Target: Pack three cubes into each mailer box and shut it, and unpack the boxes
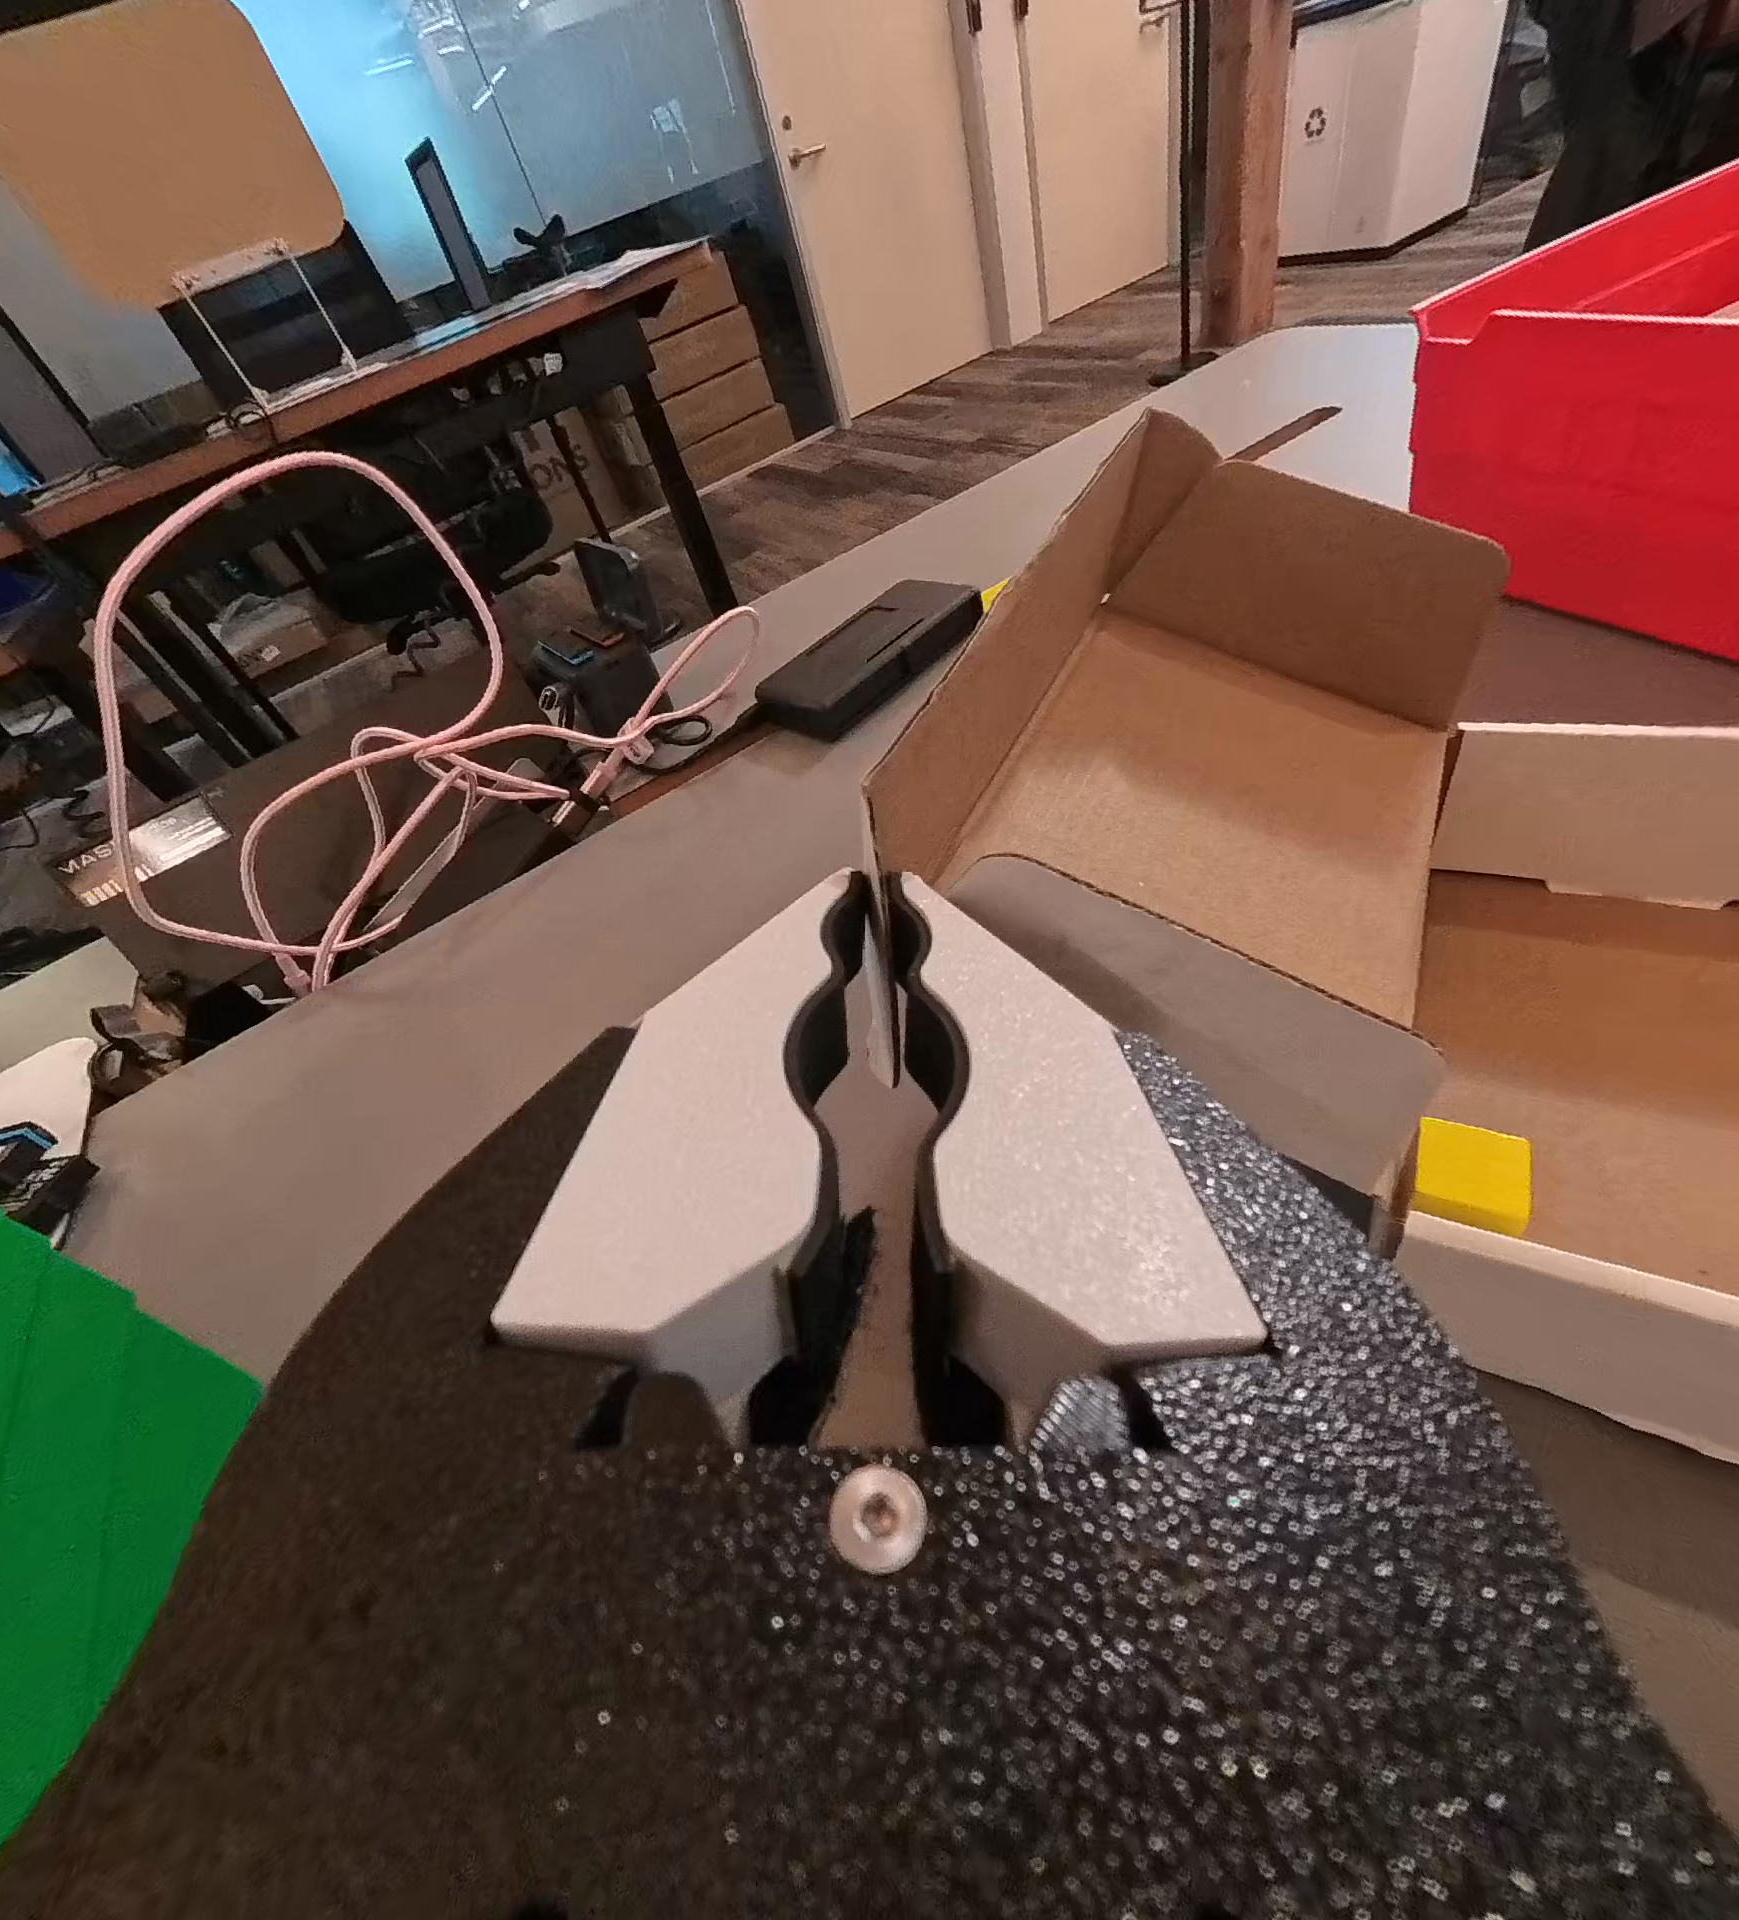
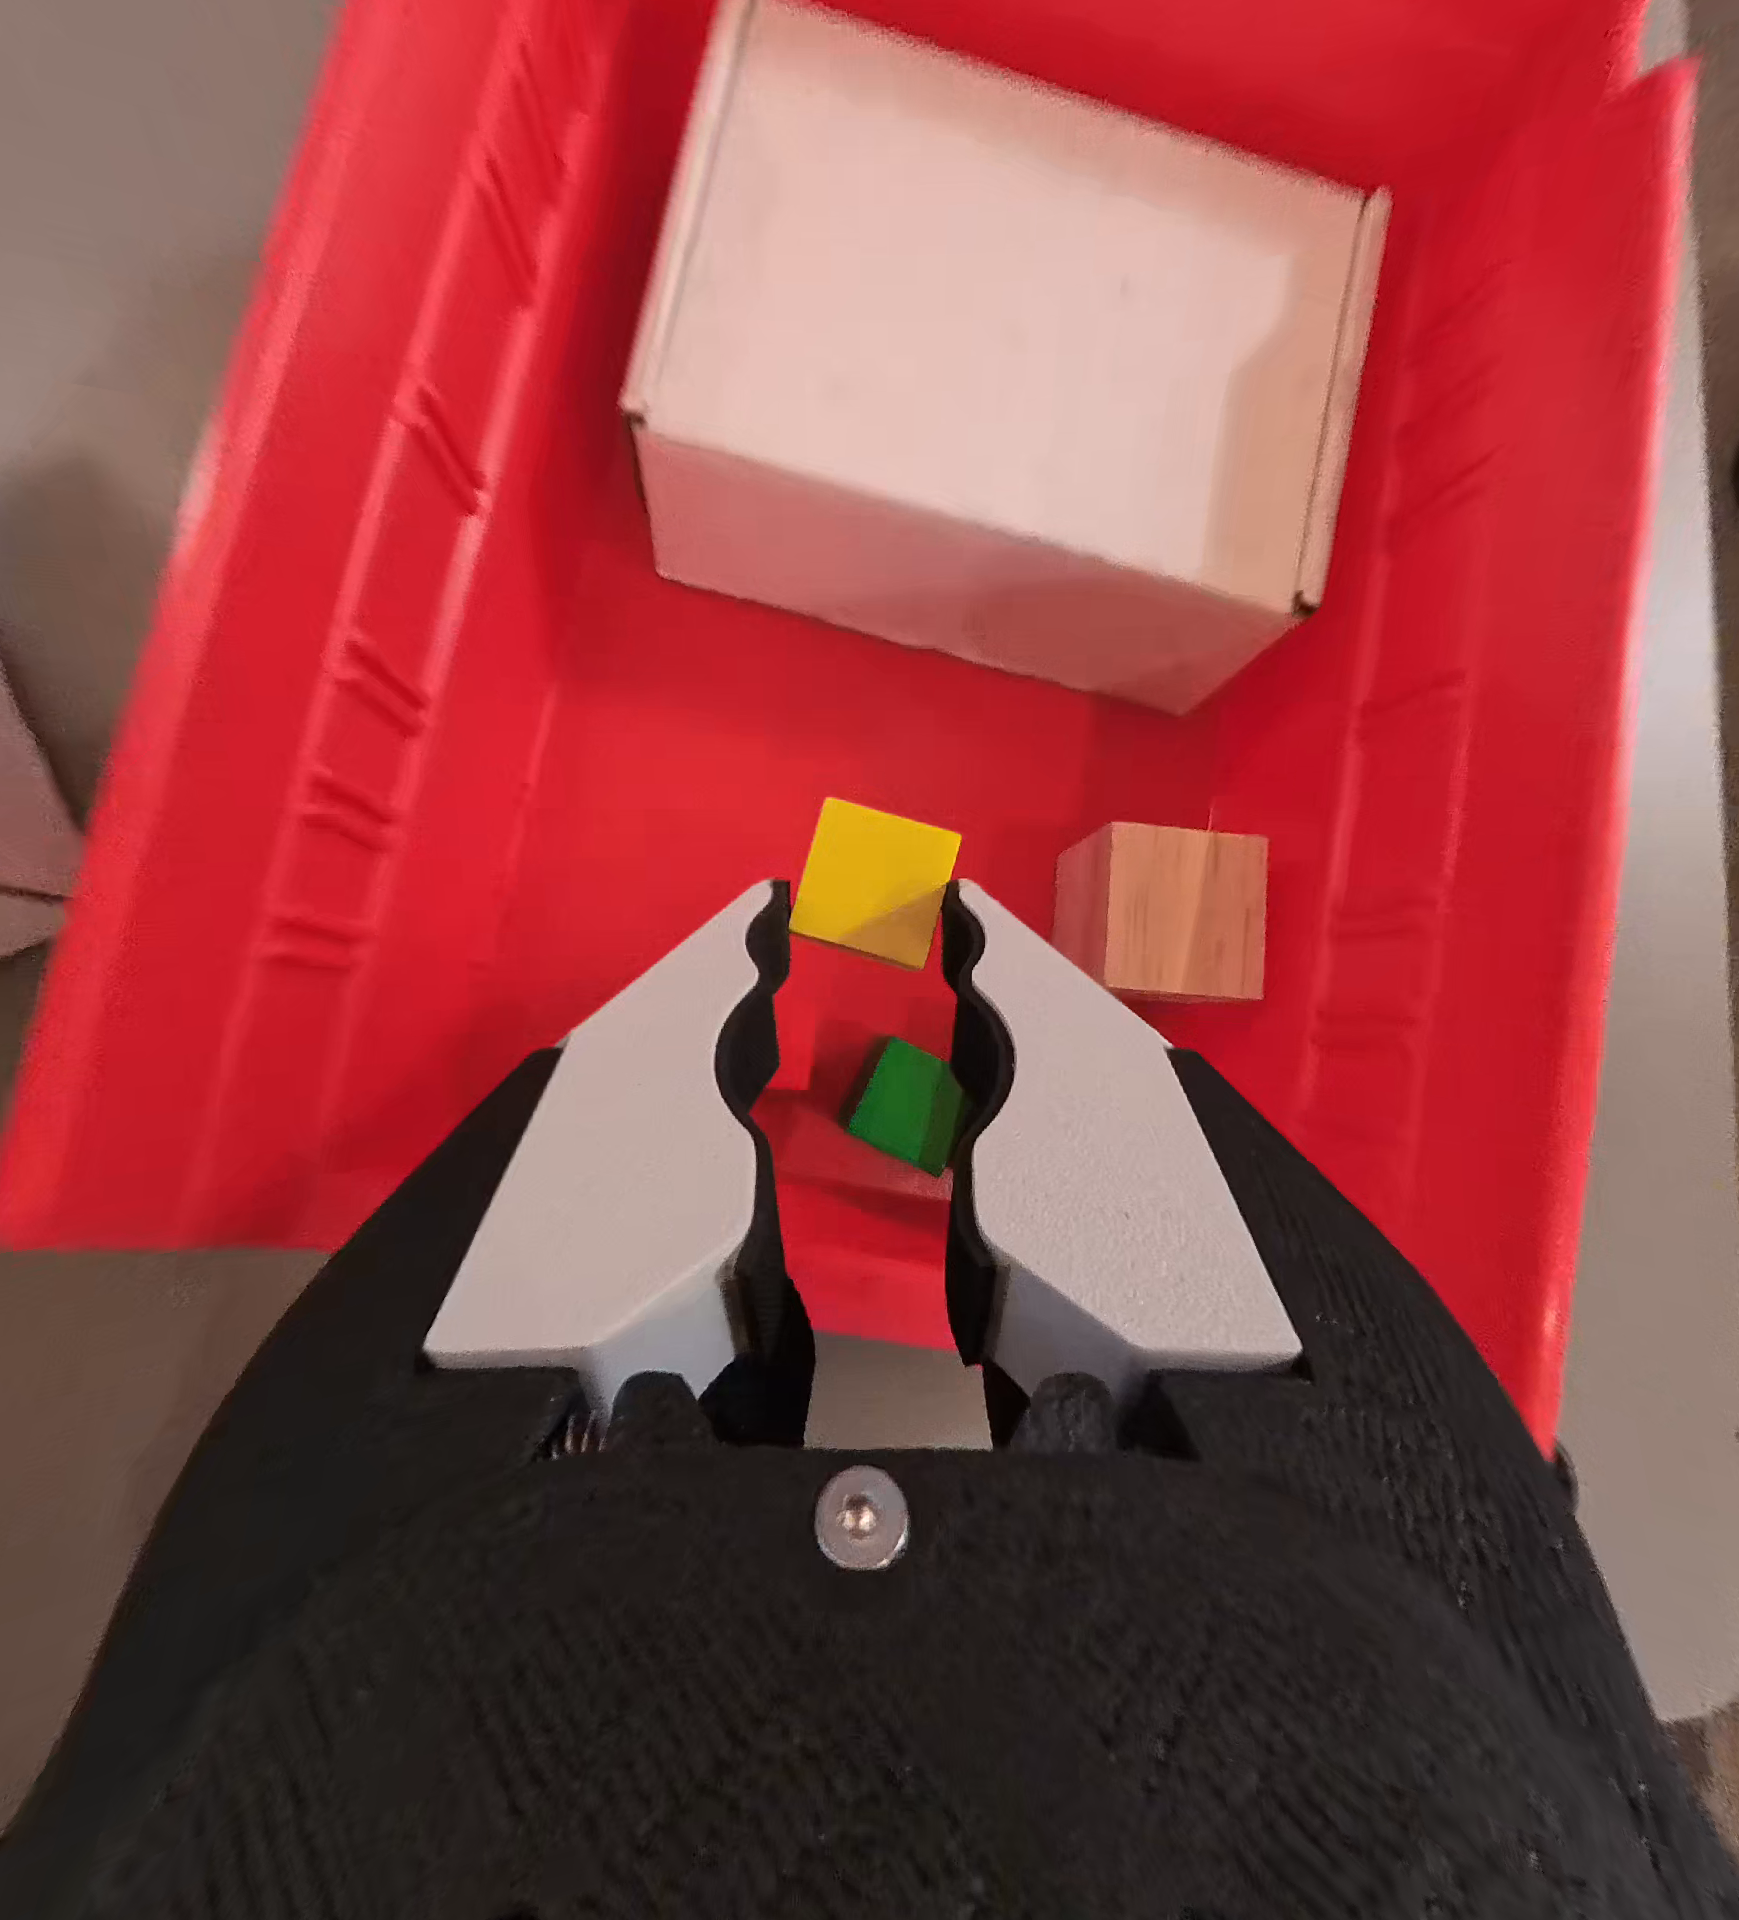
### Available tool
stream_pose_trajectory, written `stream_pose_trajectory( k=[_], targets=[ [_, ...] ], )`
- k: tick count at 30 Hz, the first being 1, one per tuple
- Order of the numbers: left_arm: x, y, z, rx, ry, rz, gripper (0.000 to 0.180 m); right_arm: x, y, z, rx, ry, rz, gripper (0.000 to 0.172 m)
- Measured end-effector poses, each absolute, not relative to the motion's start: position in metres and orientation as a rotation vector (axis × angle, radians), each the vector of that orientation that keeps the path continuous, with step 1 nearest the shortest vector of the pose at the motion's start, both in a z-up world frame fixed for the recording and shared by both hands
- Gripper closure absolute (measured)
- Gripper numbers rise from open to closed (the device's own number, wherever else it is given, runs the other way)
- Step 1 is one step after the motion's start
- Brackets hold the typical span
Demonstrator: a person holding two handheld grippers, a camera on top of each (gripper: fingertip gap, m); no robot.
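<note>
Left gripper (image 1: pixel 883 904) clamped on the raised side flap of an open brown-lined cardboard mailer box (image 1: pixel 1187 748) near the far edge of the grey table (image 1: pixel 491 997); a second open mailer box (image 1: pixel 1623 1340) just beside it, a yellow wooden cube (image 1: pixel 1473 1174) at its near corner. Right gripper (image 2: pixel 867 899) above the red plastic bin (image 2: pixel 356 727), pads pressed on a small yellow cube (image 2: pixel 870 883). On the bin floor: a closed white mailer box (image 2: pixel 990 343) at the far end, a plain wooden cube (image 2: pixel 1171 914) by the right wall, a green cube (image 2: pixel 901 1107) on a red cube (image 2: pixel 844 1164).

In the right wrist view, a closed box (image 2: pixel 1000 343) sits upper centre inside the bin (image 2: pixel 325 727), three cubes (image 2: pixel 1161 909) below it.
</note>
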State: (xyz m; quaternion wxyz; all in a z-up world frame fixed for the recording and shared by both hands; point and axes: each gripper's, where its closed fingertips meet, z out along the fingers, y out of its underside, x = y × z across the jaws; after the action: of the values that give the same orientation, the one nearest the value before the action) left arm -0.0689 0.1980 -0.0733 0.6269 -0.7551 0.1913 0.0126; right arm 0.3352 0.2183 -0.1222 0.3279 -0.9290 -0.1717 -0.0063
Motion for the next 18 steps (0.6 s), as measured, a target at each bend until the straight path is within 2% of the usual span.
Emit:
stream_pose_trajectory(
  k=[6, 9, 11, 14, 16, 18],
  targets=[
    [-0.069, 0.198, -0.074, -1.734, 0.445, 0.036, 0.179, 0.343, 0.229, -0.154, -2.538, -0.431, -0.024, 0.143],
    [-0.068, 0.198, -0.075, -1.737, 0.449, 0.037, 0.179, 0.345, 0.229, -0.148, -2.514, -0.411, -0.074, 0.122],
    [-0.068, 0.198, -0.075, -1.738, 0.451, 0.039, 0.179, 0.341, 0.224, -0.127, -2.441, -0.387, -0.087, 0.119],
    [-0.068, 0.199, -0.076, -1.738, 0.453, 0.042, 0.179, 0.299, 0.209, -0.076, -2.230, -0.458, -0.015, 0.126],
    [-0.067, 0.199, -0.076, -1.738, 0.455, 0.044, 0.179, 0.230, 0.187, -0.045, -2.036, -0.683, 0.179, 0.137],
    [-0.067, 0.199, -0.076, -1.737, 0.457, 0.043, 0.179, 0.151, 0.153, -0.037, -1.891, -0.969, 0.414, 0.143]
  ],
)
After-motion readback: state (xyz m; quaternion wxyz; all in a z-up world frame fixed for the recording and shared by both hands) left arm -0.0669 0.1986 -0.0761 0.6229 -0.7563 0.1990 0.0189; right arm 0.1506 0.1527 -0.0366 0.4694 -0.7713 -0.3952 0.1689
